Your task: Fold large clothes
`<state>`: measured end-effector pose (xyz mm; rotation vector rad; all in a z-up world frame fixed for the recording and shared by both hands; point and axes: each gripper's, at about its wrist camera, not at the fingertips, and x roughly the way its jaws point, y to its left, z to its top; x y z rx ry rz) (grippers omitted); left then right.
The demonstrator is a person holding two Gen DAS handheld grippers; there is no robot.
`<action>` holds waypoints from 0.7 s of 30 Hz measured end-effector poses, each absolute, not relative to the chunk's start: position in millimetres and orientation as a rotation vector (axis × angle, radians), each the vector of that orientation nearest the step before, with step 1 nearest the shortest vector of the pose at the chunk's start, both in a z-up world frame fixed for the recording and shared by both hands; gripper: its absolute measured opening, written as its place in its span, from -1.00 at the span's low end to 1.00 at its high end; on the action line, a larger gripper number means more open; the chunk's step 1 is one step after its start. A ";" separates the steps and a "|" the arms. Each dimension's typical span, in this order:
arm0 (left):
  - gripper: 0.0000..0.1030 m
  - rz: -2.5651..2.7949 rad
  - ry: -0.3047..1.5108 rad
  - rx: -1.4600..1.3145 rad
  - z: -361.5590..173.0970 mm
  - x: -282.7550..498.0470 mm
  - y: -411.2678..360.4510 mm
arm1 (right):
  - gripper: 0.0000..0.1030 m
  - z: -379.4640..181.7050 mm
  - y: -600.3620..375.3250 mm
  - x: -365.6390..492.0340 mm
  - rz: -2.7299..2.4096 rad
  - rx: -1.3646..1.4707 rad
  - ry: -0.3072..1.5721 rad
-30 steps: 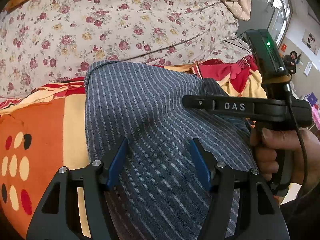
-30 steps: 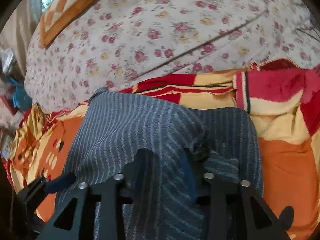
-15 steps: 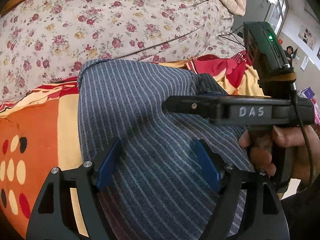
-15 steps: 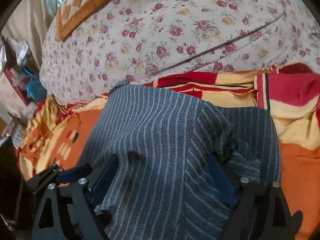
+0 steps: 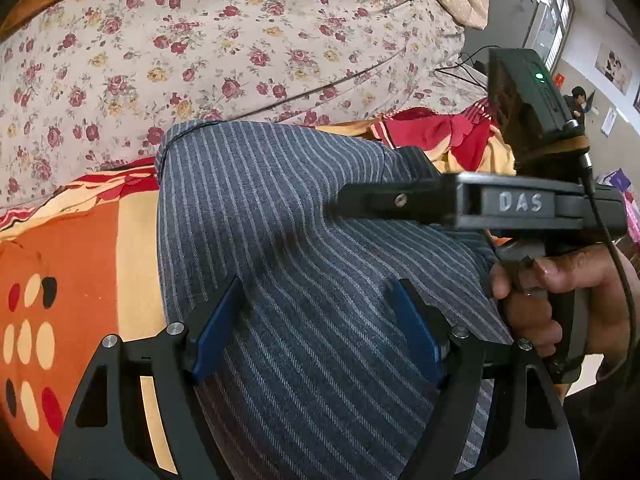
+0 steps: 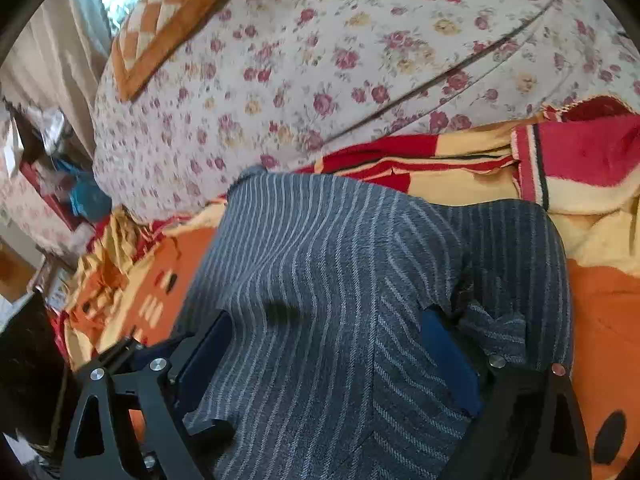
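Lying folded across an orange, cream and red patterned blanket on the bed: a dark grey-blue garment with thin pale stripes, its top layer bulging upward and its folded far edge reaching close to a floral bedcover with pink and yellow roses. In the right wrist view, showing a second, lower layer and a small crumpled flap of the same striped cloth at the right side. Hovering just over the near part of the garment with fingers spread wide apart, blue pads on either side of the cloth and gripping nothing: the left gripper. Likewise standing open over the fabric, blue-padded fingers well apart with striped cloth showing between them: the right gripper. Appearing in the left wrist view as a black bar marked DAS with a bare hand wrapping its handle. Resting at the far corner of the bedcover: an orange and cream checked cushion. Sitting far off in the room beyond: a person.
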<state>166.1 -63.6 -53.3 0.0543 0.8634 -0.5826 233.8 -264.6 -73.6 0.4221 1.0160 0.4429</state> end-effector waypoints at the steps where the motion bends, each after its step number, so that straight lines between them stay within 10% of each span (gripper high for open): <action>1: 0.51 -0.584 0.864 0.056 -53.4 165.9 -63.3 | 0.81 -71.9 -267.9 232.2 0.438 0.437 1.012; 21: 0.50 -0.490 1.090 -0.388 -71.0 187.6 9.8 | 0.70 -56.9 -405.5 133.3 0.396 0.847 0.909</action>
